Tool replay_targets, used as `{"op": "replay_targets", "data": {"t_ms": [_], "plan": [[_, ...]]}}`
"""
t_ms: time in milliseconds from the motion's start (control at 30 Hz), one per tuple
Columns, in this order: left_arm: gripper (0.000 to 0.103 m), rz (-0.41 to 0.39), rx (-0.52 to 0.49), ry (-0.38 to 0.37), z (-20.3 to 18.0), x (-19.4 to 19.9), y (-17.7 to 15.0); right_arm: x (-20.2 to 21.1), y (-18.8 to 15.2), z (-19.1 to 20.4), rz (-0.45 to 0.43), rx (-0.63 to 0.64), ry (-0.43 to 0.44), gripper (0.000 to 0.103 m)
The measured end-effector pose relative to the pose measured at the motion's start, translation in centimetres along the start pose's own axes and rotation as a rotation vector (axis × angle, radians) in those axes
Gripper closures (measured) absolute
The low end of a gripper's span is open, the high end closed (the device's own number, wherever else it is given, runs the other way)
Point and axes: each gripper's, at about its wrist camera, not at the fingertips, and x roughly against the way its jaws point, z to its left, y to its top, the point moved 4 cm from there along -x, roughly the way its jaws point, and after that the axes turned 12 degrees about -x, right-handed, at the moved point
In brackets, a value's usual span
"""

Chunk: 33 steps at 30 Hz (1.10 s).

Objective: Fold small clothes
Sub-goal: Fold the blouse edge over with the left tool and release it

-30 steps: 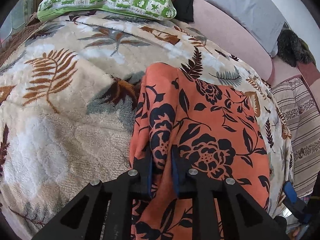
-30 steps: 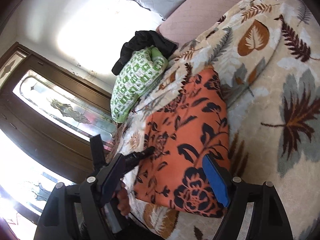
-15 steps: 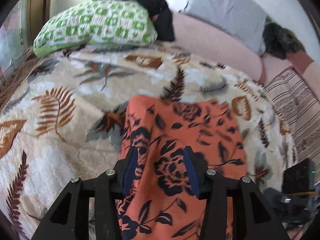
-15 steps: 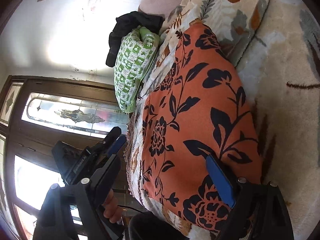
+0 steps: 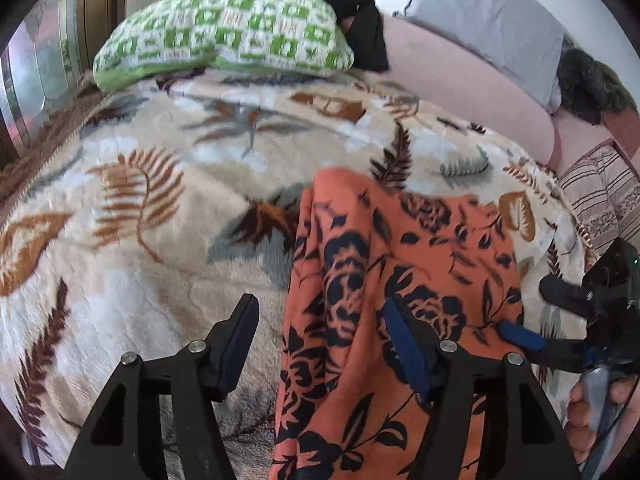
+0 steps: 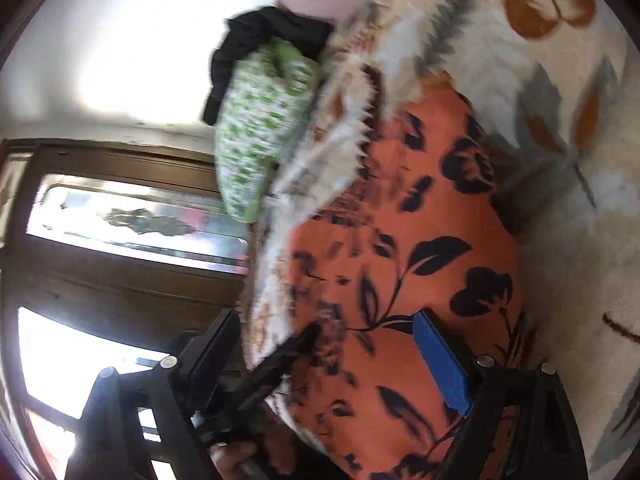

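Left gripper [image 5: 320, 344] jaws just opened wide, right gripper [image 6: 332, 360] spread

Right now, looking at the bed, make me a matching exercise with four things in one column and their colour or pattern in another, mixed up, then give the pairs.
Column one:
1. garment
2. pillow
3. blanket
4. cushion

Column two:
A. cream with brown and grey leaves
B. plain pale grey
C. orange with dark flowers
D. green and white checks

Pairs: 1-C, 2-D, 3-A, 4-B
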Motion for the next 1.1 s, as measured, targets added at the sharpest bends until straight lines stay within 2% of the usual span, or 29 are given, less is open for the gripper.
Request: {"op": "replay_targets", "data": {"t_ms": [67, 100, 133, 200, 233, 300, 367, 500, 567, 633, 667, 733, 800, 933, 1033, 1100], "plan": [[0.036, -0.048, -0.042, 0.045, 0.3, 0.7, 1.5, 0.1, -0.7, 0.8, -0.014, 0.075, -0.018, 0.013], [0.036, -0.027, -0.048, 0.060, 0.7, -0.2, 1.9, -0.1, -1.1, 1.0, -0.013, 0.099, -0.035, 0.013], [0.036, 0.022, -0.056, 0.081, 1.2, -1.6, 2.0, -0.2, -1.2, 1.1, -0.013, 0.112, -0.043, 0.013], [0.034, 0.169, -0.100, 0.155, 2.3, -5.7, 1.0, -0.2, -1.2, 1.1, -0.012, 0.118, -0.046, 0.013], [0.033, 0.190, -0.103, 0.167, 2.9, -6.9, 0.5, -0.1, -1.1, 1.1, -0.009, 0.111, -0.040, 0.013], [0.031, 0.164, -0.066, 0.155, 3.6, -6.4, 0.4, -0.2, -1.2, 0.9, 0.002, 0.105, -0.033, 0.013], [0.033, 0.125, -0.029, 0.110, 3.7, -4.8, 1.2, 0.0, -1.4, 0.9, 0.003, 0.122, -0.046, 0.013], [0.033, 0.022, -0.081, 0.048, 1.9, -2.8, 3.7, -0.1, -1.2, 1.0, -0.003, 0.120, -0.047, 0.013], [0.033, 0.053, -0.138, 0.078, 1.3, -4.7, 4.6, -0.1, -1.2, 0.9, -0.004, 0.116, -0.037, 0.013], [0.031, 0.154, -0.162, 0.148, 2.0, -8.2, 4.6, -0.1, -1.1, 0.9, -0.003, 0.105, -0.027, 0.013], [0.031, 0.192, -0.142, 0.128, 2.5, -9.5, 4.3, -0.1, -1.0, 0.9, 0.000, 0.102, -0.021, 0.013], [0.031, 0.175, -0.094, 0.102, 2.8, -8.7, 4.5, 0.2, -1.0, 0.8, 0.011, 0.092, -0.013, 0.013], [0.031, 0.117, -0.108, 0.095, 2.0, -6.3, 4.9, 0.6, -0.9, 1.0, 0.023, 0.093, -0.006, 0.013], [0.031, 0.044, -0.129, 0.047, -0.3, -1.3, 3.7, 1.8, 1.0, 2.8, 0.010, 0.089, 0.096, 0.013], [0.031, 0.056, -0.140, 0.049, -1.7, 0.1, 1.2, 1.1, 3.8, 3.4, 0.013, 0.068, 0.104, 0.013], [0.031, 0.135, -0.171, 0.085, -2.2, -1.4, -1.0, -0.2, 6.2, 2.4, 0.012, 0.018, 0.075, 0.013]]}}
